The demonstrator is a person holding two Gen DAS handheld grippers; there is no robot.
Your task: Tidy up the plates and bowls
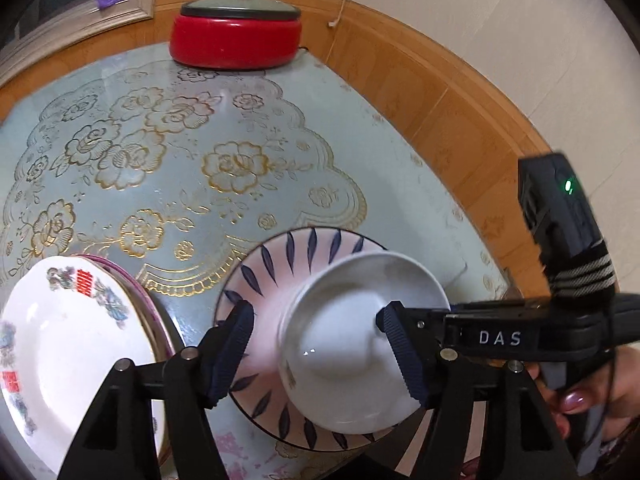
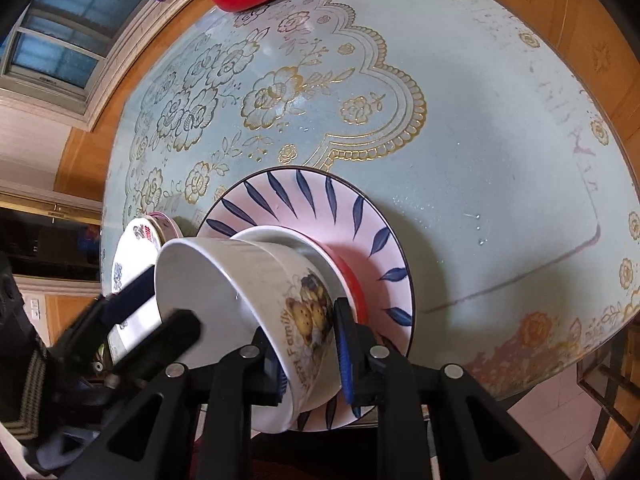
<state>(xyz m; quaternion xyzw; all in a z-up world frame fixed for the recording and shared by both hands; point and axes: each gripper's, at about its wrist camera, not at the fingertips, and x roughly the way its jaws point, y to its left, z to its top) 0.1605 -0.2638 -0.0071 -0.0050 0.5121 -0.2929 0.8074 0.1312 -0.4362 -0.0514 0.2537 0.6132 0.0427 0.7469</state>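
R gripper (image 2: 310, 354) on "Family" bowl (image 2: 256, 300) rim.

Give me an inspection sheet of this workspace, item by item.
Surface: blue-grey floral table cover, a few droplets.
Job's things: white bowl in a red-rimmed dish on the blue-leaf plate; plate stack beside it.
Clutter: red lidded pot at the far edge.
Grippers: left gripper open, astride the bowl; right gripper shut on the bowl's wall.
Cables: white cord down the wall.
Surroundings: wood wainscot, window.
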